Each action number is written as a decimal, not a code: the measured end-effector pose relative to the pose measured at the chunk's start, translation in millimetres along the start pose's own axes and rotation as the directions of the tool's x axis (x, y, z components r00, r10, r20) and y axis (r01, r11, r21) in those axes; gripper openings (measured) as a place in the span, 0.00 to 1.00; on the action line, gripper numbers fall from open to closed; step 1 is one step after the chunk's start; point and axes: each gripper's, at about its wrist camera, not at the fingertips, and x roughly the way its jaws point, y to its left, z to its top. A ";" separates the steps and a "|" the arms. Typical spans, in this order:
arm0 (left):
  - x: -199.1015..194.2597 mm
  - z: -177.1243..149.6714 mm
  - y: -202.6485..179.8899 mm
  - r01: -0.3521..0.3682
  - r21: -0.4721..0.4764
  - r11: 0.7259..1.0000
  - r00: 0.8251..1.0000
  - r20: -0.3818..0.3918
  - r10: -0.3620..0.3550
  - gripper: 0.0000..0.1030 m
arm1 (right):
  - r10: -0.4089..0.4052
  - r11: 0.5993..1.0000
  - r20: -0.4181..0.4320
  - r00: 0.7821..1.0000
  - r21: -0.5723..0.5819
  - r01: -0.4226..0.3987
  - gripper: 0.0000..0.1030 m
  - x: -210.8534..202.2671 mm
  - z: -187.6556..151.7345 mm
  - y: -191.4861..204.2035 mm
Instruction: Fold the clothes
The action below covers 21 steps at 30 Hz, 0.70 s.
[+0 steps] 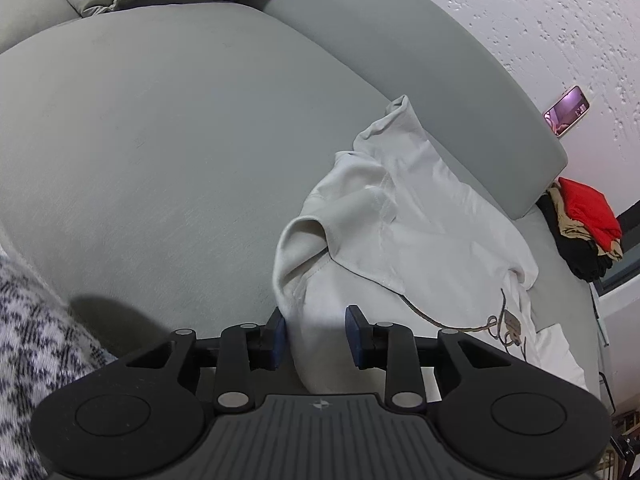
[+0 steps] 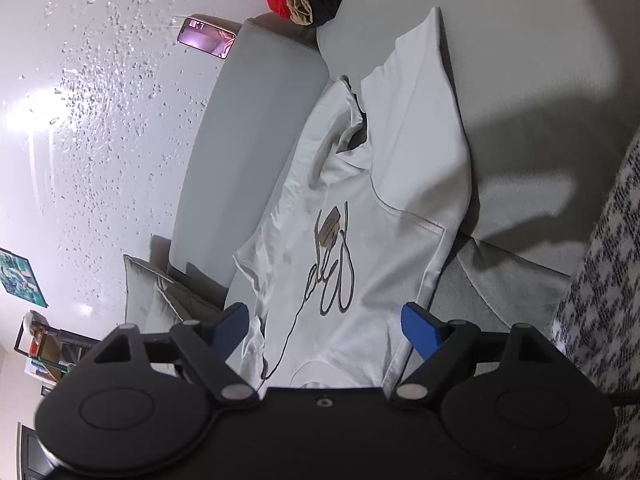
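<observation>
White shirt [image 1: 420,216] on sofa [image 1: 160,140], bunched fold between left tongs [image 1: 316,326], narrow, likely pinching it for folding. Right tongs [image 2: 326,326] wide, straddling shirt hem, nothing gripped.

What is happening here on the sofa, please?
A person is folding clothes with a hand-held gripper in each hand. A white T-shirt with a looping print lies rumpled on the grey sofa. The left hand-held gripper has a fold of the shirt between its pads; whether they pinch it cannot be told. The right hand-held gripper is open over the shirt's edge. A pile of red, tan and black clothes sits further along.
</observation>
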 end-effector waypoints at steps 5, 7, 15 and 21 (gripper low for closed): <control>1.8 1.1 -8.8 -0.044 0.071 0.996 0.999 0.006 0.044 0.00 | -0.007 1.000 0.002 1.000 0.011 0.007 0.81 -1.8 0.0 -3.7; -0.6 -0.5 -11.2 -0.067 0.091 0.994 0.998 0.022 0.065 0.00 | -0.010 1.000 0.005 1.000 0.012 0.010 0.81 -2.3 0.5 -4.7; -18.1 -2.6 -13.0 -0.104 0.125 0.987 0.991 0.095 0.092 0.00 | -0.040 0.999 0.026 0.999 -0.006 0.041 0.81 -4.7 3.7 -6.1; -15.8 -4.9 -8.4 -0.109 0.114 0.987 0.992 0.084 0.100 0.00 | -0.069 0.998 0.046 0.997 -0.005 0.069 0.81 -8.2 6.9 -11.1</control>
